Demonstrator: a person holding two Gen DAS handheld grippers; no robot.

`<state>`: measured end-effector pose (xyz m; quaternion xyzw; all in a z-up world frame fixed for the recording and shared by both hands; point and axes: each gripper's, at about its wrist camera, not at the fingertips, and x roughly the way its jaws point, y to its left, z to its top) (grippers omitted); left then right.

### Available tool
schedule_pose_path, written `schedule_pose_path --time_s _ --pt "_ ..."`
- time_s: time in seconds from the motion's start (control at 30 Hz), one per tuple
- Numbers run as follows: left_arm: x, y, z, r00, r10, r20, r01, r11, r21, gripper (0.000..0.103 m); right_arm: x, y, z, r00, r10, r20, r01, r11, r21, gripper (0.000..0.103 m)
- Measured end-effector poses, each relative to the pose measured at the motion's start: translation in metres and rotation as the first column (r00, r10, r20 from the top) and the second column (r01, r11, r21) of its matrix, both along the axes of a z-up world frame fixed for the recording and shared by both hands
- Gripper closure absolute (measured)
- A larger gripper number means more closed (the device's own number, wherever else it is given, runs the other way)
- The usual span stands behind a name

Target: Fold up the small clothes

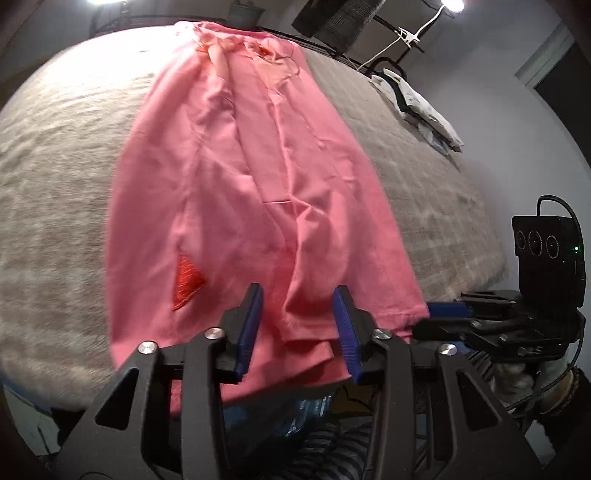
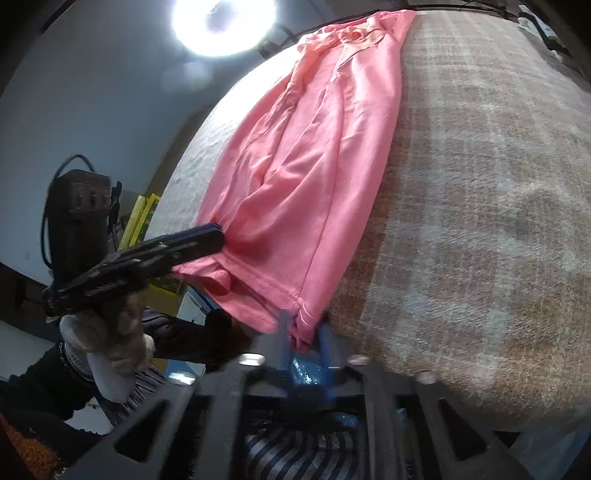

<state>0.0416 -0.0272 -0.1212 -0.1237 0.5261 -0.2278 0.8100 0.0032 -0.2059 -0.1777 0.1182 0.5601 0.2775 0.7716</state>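
Blue-padded fingers [image 1: 253, 325] of the left gripper [image 1: 301, 321] stand apart in the left wrist view, with the near hem of one pink garment [image 1: 258, 177] lying between and below them; whether the pads press the cloth cannot be told there. In the right wrist view the same gripper [image 2: 210, 240] appears from the side with its tips drawn close together at the garment's near-left corner, where the fabric bunches against them, so it seems to pinch that corner. Right gripper [image 2: 304, 332] fingers are closed on a gathered tuft at the garment's [image 2: 306, 166] near-right hem corner. A single garment is in sight, spread lengthwise on a grey-beige checked blanket [image 1: 55, 177], its long axis running from the hem at the near edge away toward the far edge, where the cloth is rumpled. One red triangular patch [image 1: 186, 284] shows near the hem on the left. Two grippers hold the near hem, one at each corner. A small pile of folded pale cloth [image 1: 421, 110] lies at the blanket's far right edge, well apart from the garment. One bright round lamp [image 2: 221, 22] glares overhead.
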Motion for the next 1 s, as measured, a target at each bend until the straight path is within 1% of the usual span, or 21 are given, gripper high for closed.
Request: schedule_pose_path --time_s 0.03,0.1,0.13,0.17,0.2,0.23,0.27,0.33,0.37,0.43,0.5,0.53,0.6,0.63,0.67,0.7,0.73,0.8,0.9,0.93,1.0 --pt "0.001 0.0 -0.003 1.0 -0.002 -0.01 0.002 1.0 -0.01 0.103 0.001 -0.003 0.0 1.0 -0.013 -0.002 0.013 1.0 0.006 0.055" --pt "-0.001 0.0 -0.003 1.0 0.003 -0.008 -0.003 1.0 -0.025 0.103 0.006 -0.007 -0.002 0.999 -0.029 -0.026 0.03 0.998 0.048 0.055" --pt "-0.002 0.0 -0.001 1.0 0.01 -0.005 -0.01 1.0 -0.024 0.103 0.01 -0.007 -0.004 0.999 -0.037 -0.037 0.039 0.997 0.062 0.061" --pt "-0.005 0.002 0.002 1.0 0.016 -0.004 -0.016 0.999 -0.035 0.103 0.013 -0.006 -0.006 0.998 -0.035 -0.043 0.038 0.998 0.059 0.08" --pt "-0.008 0.004 0.005 1.0 0.02 0.002 -0.02 0.999 -0.042 0.103 0.015 -0.003 -0.007 0.998 -0.024 -0.051 0.026 0.999 0.048 0.091" --pt "-0.013 0.005 0.008 1.0 0.017 0.02 -0.017 0.999 -0.034 0.103 0.014 0.001 -0.008 0.999 -0.006 -0.054 0.008 1.0 0.025 0.1" --pt "-0.017 0.004 0.008 0.999 0.014 0.045 -0.014 1.0 -0.002 0.103 0.011 0.004 -0.007 0.999 0.008 -0.036 -0.007 1.0 0.009 0.102" --pt "-0.016 0.003 0.001 0.999 0.006 0.039 -0.008 0.999 0.035 0.103 0.008 0.008 -0.006 0.999 0.028 -0.016 -0.029 0.999 -0.02 0.102" --pt "-0.015 0.005 -0.004 1.0 0.01 0.02 -0.011 0.999 0.034 0.103 0.008 0.01 -0.007 0.999 0.033 -0.018 -0.033 0.999 -0.025 0.102" --pt "-0.017 0.008 -0.004 1.0 0.012 0.028 -0.013 0.999 0.051 0.103 0.009 0.01 -0.008 0.999 0.033 -0.02 -0.033 0.999 -0.028 0.102" --pt "-0.02 0.011 0.002 0.998 0.015 0.054 -0.019 0.996 0.083 0.103 0.007 0.008 -0.007 0.999 0.032 -0.012 -0.033 0.999 -0.035 0.102" --pt "-0.023 0.015 0.008 0.998 0.01 0.065 -0.015 0.996 0.083 0.103 0.006 0.008 -0.006 0.999 0.032 -0.005 -0.032 0.999 -0.04 0.102" --pt "-0.029 0.028 0.022 0.996 0.001 0.093 -0.009 0.996 0.085 0.102 0.005 0.007 -0.005 1.0 0.03 0.0 -0.03 0.999 -0.041 0.098" --pt "-0.032 0.035 0.028 0.994 0.005 0.112 -0.016 0.995 0.098 0.091 0.005 0.004 -0.003 1.0 0.029 -0.005 -0.029 0.999 -0.028 0.094" --pt "-0.035 0.044 0.034 0.991 0.016 0.134 -0.032 0.993 0.115 0.068 0.006 0.002 -0.002 1.0 0.024 -0.01 -0.025 1.0 -0.018 0.072" --pt "-0.037 0.055 0.039 0.988 0.037 0.148 -0.055 0.991 0.123 0.056 0.006 -0.001 -0.001 1.0 0.016 -0.013 -0.016 1.0 -0.002 0.06" --pt "-0.037 0.068 0.043 0.985 0.07 0.155 -0.089 0.989 0.117 0.046 0.006 -0.004 0.0 1.0 0.002 -0.012 -0.002 1.0 0.022 0.054" --pt "-0.033 0.094 0.042 0.984 0.126 0.123 -0.139 0.985 0.099 0.046 0.008 -0.007 0.001 1.0 -0.006 -0.024 0.008 0.998 0.07 0.054" --pt "-0.022 0.121 0.026 0.976 0.215 0.033 -0.217 0.974 0.063 0.046 0.016 -0.012 -0.005 0.998 -0.018 -0.062 0.025 0.993 0.114 0.056" --pt "-0.018 0.126 0.018 0.973 0.231 -0.014 -0.23 0.972 0.041 0.046 0.018 -0.012 -0.008 0.997 -0.017 -0.075 0.026 0.993 0.119 0.061" --pt "-0.015 0.127 0.006 0.972 0.223 -0.069 -0.222 0.975 0.015 0.046 0.02 -0.008 -0.012 0.995 -0.003 -0.095 0.015 0.993 0.12 0.064"
